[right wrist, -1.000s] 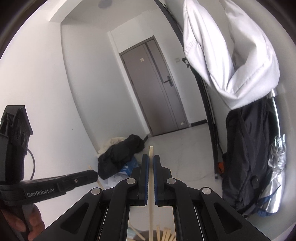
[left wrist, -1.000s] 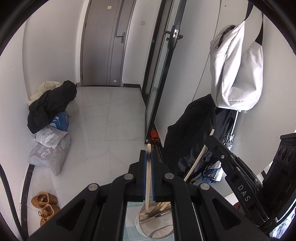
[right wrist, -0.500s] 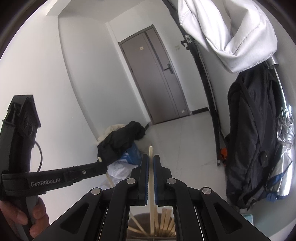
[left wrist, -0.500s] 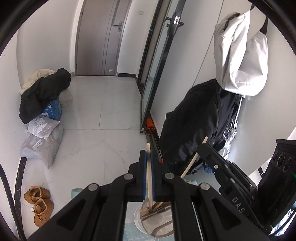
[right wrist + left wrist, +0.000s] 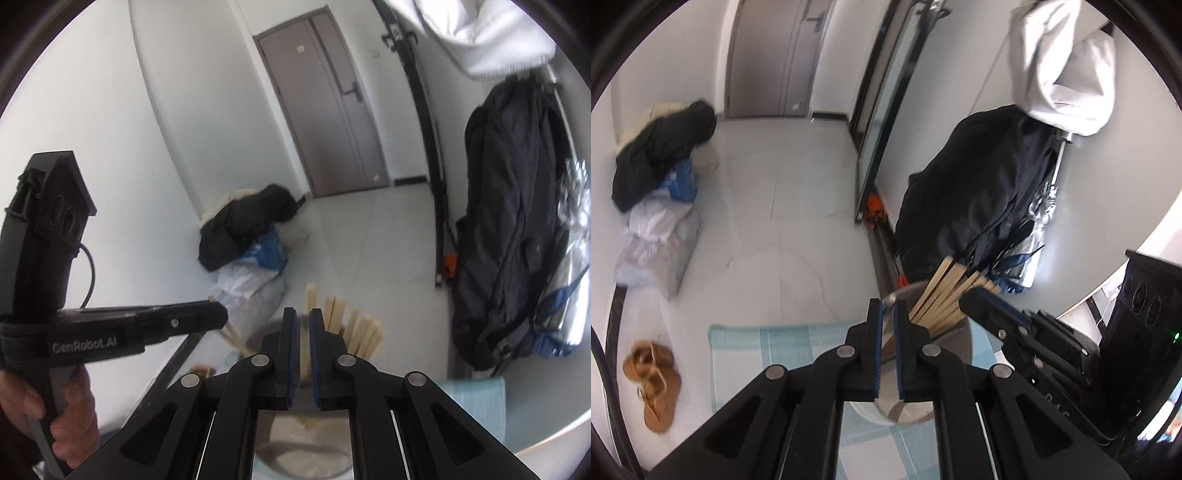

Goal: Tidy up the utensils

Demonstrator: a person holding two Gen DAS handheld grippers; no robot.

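wooden sticks (image 5: 945, 291) stand bunched in a round metal cup (image 5: 955, 345), their tops fanned out and leaning over its far rim toward the dark bag on the wall. the cup sits on a pale blue checked cloth (image 5: 768, 347).

the left gripper (image 5: 885, 314) points down over the near side of the cup. its blue pads are drawn almost together, with only a narrow slit between them. a bit of wood shows low in that slit, but i cannot tell whether it is pinched there or just seen through the gap. a hand (image 5: 70, 406) holds this gripper by its handle.

the right gripper (image 5: 303, 321) hangs over the same cup from the other side and its jaws are opening. one stick (image 5: 311, 295) stands upright between the pads, loose, with its top above the fingertips and its lower end down in the cup.
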